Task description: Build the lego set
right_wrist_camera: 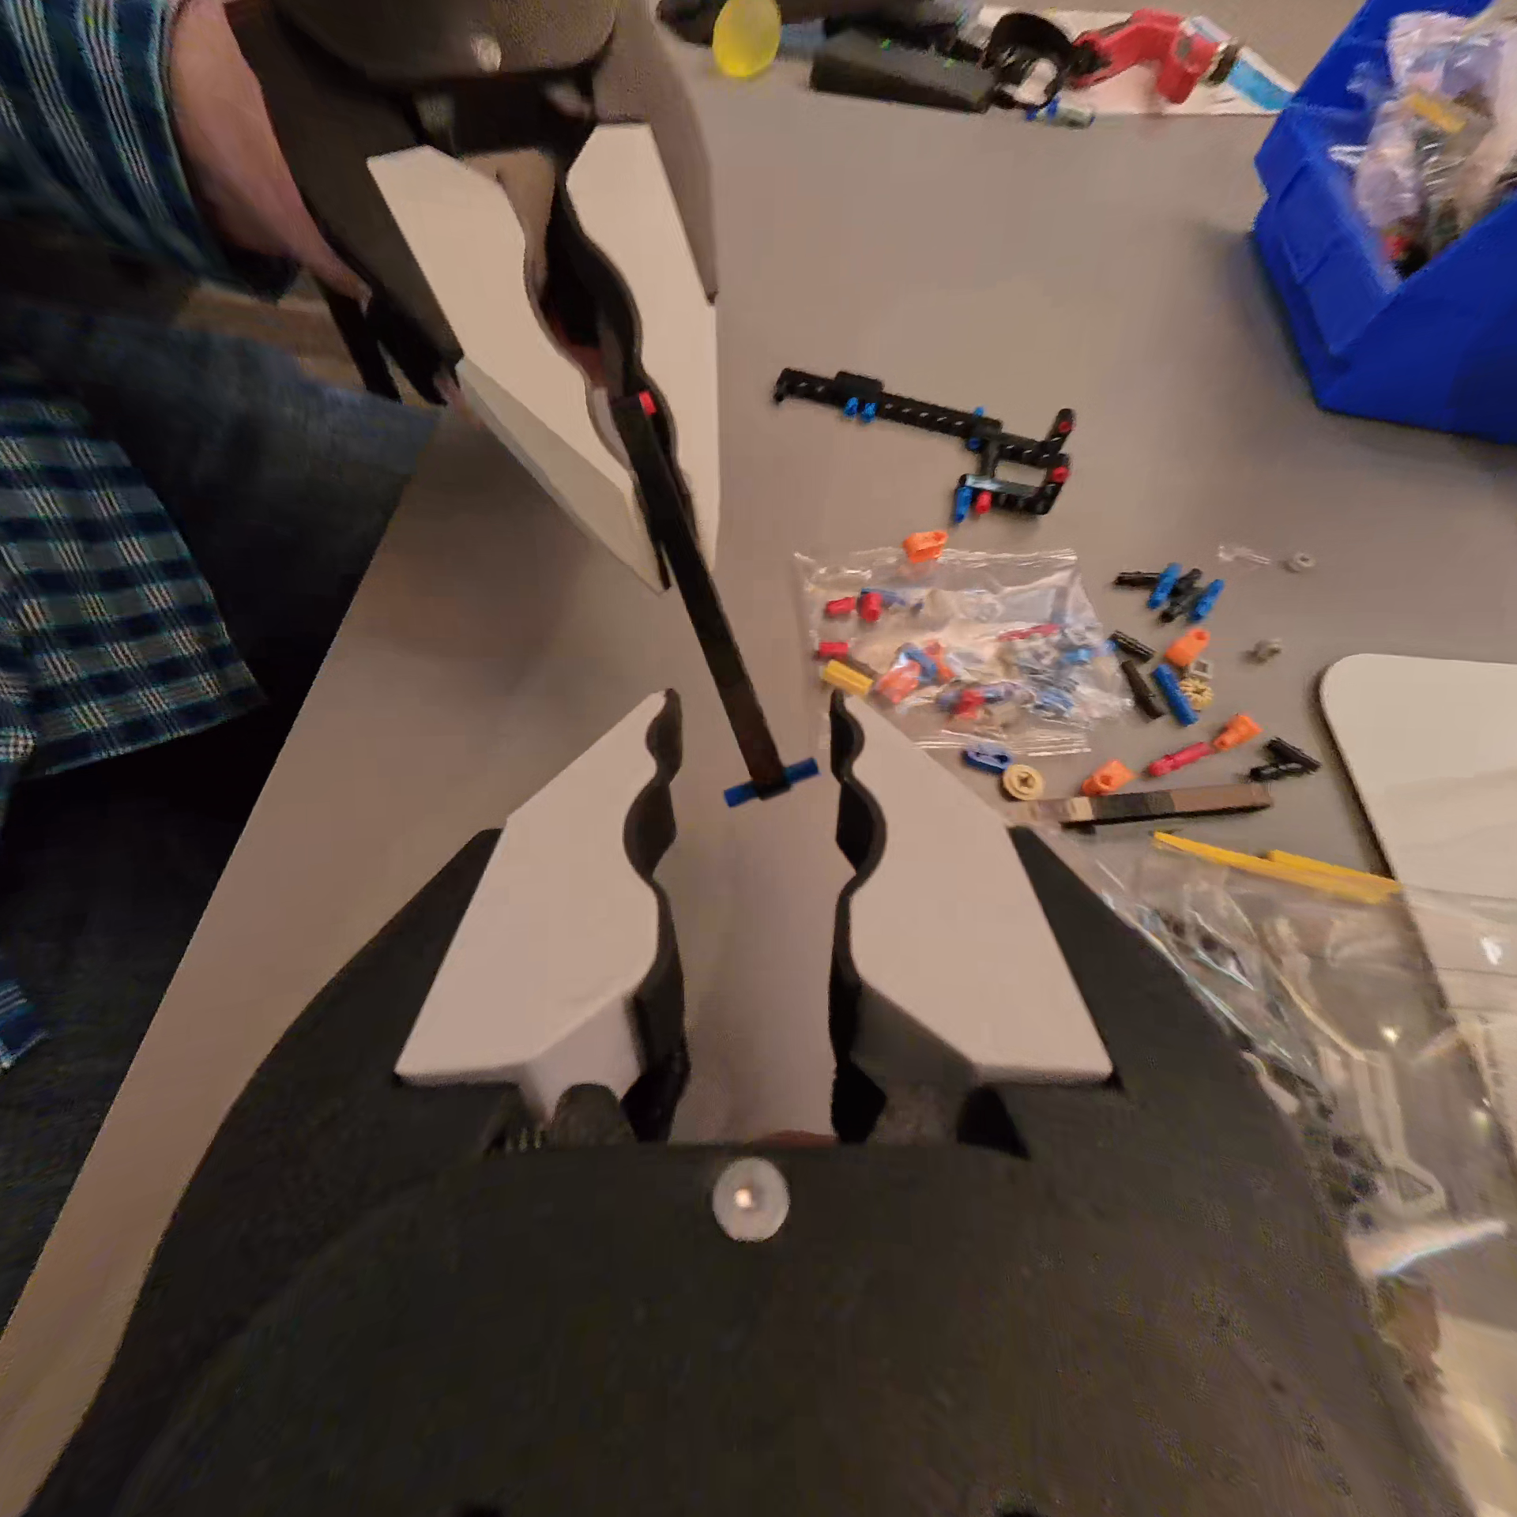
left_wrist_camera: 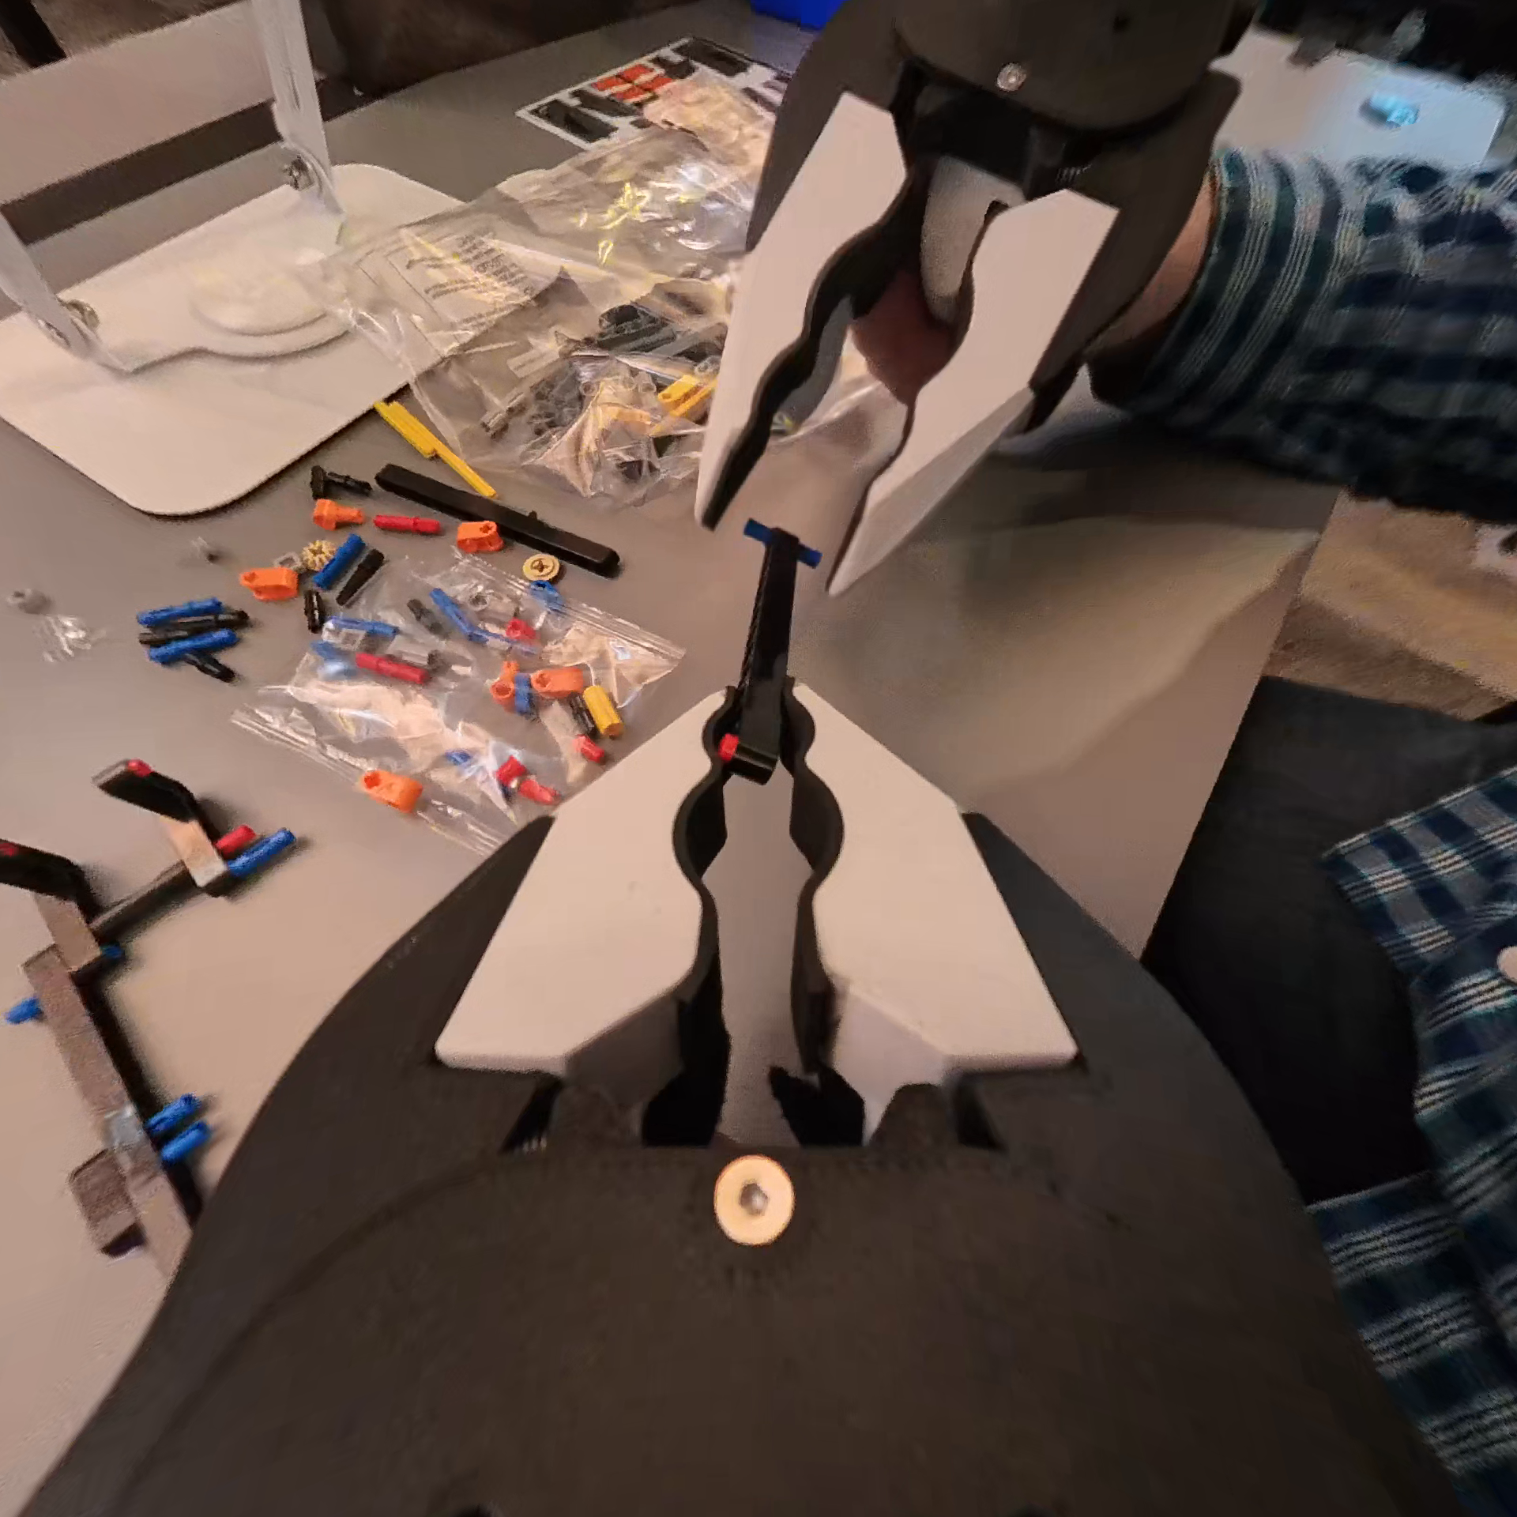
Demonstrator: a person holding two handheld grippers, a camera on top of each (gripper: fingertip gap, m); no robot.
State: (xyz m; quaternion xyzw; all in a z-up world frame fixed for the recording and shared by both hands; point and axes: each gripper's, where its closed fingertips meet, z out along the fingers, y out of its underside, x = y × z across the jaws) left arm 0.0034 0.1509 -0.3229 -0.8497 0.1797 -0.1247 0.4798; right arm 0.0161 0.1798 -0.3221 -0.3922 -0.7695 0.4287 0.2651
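My left gripper (left_wrist_camera: 759,706) is shut on the near end of a long black beam (left_wrist_camera: 767,632), which carries a red pin (left_wrist_camera: 726,747) at the gripped end and a blue pin (left_wrist_camera: 781,543) across its far end. My right gripper (right_wrist_camera: 753,702) is open, and its fingertips flank the blue pin (right_wrist_camera: 770,781) without touching it. In the right wrist view the beam (right_wrist_camera: 698,591) slants down from the left gripper (right_wrist_camera: 685,566). In the left wrist view the right gripper (left_wrist_camera: 776,550) hangs open over the pin. A partly built black frame (left_wrist_camera: 74,985) (right_wrist_camera: 985,443) lies on the table.
Loose blue, red, orange and black pins (left_wrist_camera: 328,575) and clear bags of parts (left_wrist_camera: 460,706) (left_wrist_camera: 591,328) lie spread on the grey table. A long black beam (right_wrist_camera: 1166,804) and yellow pieces (right_wrist_camera: 1272,862) lie nearby. A white stand base (left_wrist_camera: 164,369) and a blue bin (right_wrist_camera: 1395,287) stand farther off. The table edge (left_wrist_camera: 1215,780) is close. Some 4 cm of space lies between my two pairs of fingers. Both grippers' tips are roughly 30 cm from the white stand base (left_wrist_camera: 164,369).
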